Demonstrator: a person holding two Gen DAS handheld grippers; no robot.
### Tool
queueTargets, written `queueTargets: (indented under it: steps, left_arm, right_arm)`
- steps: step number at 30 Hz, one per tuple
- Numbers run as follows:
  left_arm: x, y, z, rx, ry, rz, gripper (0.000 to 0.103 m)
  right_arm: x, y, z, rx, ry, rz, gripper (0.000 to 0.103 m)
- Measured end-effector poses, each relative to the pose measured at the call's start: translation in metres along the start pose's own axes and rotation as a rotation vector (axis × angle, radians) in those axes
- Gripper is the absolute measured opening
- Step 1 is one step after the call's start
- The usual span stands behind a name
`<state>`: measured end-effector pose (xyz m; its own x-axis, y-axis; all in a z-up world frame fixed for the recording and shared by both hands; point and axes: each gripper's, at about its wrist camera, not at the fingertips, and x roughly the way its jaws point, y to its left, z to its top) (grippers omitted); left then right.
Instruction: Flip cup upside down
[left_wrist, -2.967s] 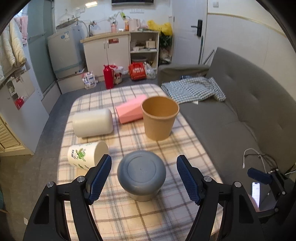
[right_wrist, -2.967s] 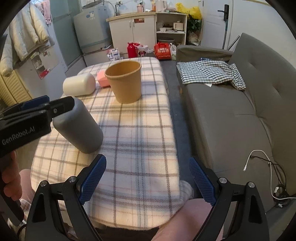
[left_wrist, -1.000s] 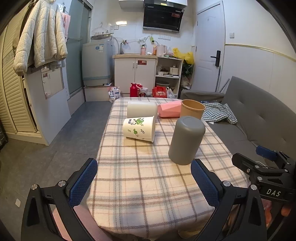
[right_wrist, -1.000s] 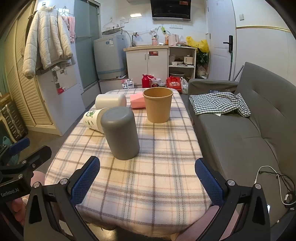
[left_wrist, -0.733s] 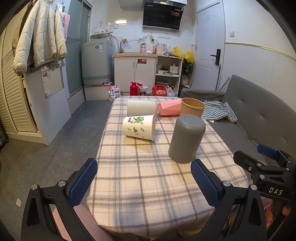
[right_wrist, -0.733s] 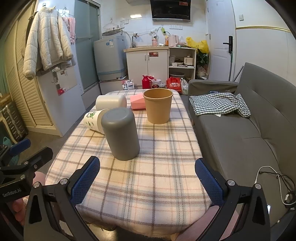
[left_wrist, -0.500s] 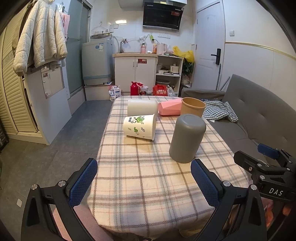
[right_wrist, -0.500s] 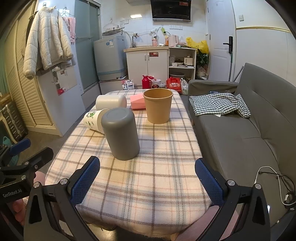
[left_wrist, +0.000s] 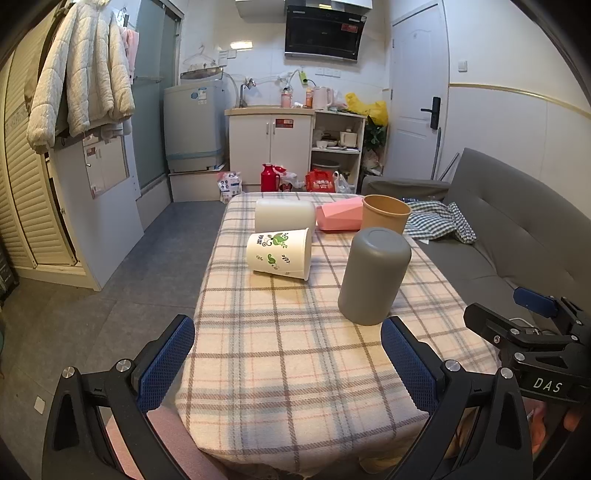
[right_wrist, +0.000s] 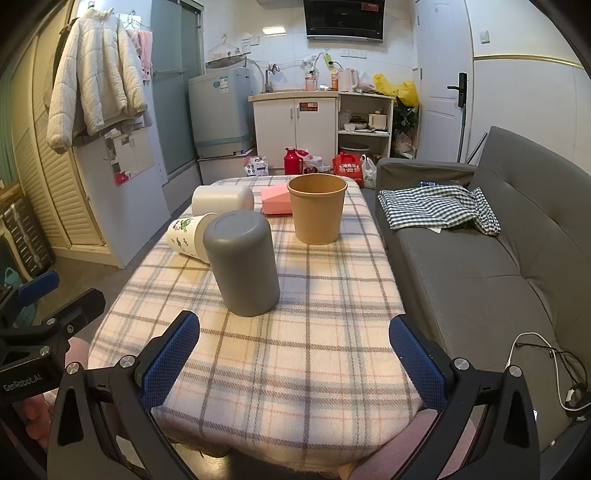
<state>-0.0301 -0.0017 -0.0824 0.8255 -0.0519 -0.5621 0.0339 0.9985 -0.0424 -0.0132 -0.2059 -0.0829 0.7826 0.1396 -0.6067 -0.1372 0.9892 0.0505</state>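
The grey cup (left_wrist: 375, 275) is standing mouth down on the plaid tabletop (left_wrist: 295, 369), its closed base facing up and its rim sitting flat on the cloth, near the front half of the table. Judging by that pose, the flip looks finished, and the step in hand seems to be backing away cleanly.

The left gripper (left_wrist: 288, 365) is hovering low at the near edge with its fingers spread wide and holding nothing; the cup is sitting beyond and slightly right of the gap. The right gripper (right_wrist: 291, 365) is likewise hanging at the near edge, fingers parted and empty, with the cup ahead and a little left.

To do this well, both tools should be drawing straight back and up, keeping the blue pads off the cloth, since dragging the fabric could be tipping a tall, narrow cup.

Further out, a printed paper cup (left_wrist: 279, 253) is lying on its side just left of the grey one, a white cylinder (left_wrist: 284, 216) is lying behind it, and a pink box (left_wrist: 338, 218) and an upright brown paper tub (left_wrist: 384, 214) are sitting toward the far end.
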Motion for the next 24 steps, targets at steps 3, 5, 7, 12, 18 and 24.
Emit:
queueTargets:
  steps: [3,5,7,12,18,24]
  left_arm:
    - [0.0,-0.0001,-0.0001,0.0,0.0,0.0,0.103]
    - [0.0,-0.0001,-0.0001,0.0,0.0,0.001,0.103]
    - [0.0002,0.0,-0.0001,0.0,0.001,0.001,0.103]
    - [0.0,0.0011,-0.0002,0.001,0.001,0.002,0.103]
    - [0.0,0.001,-0.0003,0.001,0.002,0.003,0.103]
    - [0.0,0.0009,-0.0003,0.001,0.002,0.003,0.103]
  right_arm:
    - [0.0001,0.0003,0.0002,0.0,0.0,-0.001,0.103]
    - [0.0003,0.0005,0.0002,-0.001,0.001,0.0,0.103]
    - [0.0002,0.0005,0.0003,-0.001,0.001,-0.001,0.103]
    - [0.0001,0.0005,0.0002,-0.001,0.001,0.0,0.103]
    - [0.0002,0.0009,0.0002,-0.001,0.001,-0.001,0.103]
    - [0.0005,0.0015,-0.0012,-0.003,0.003,0.0,0.103]
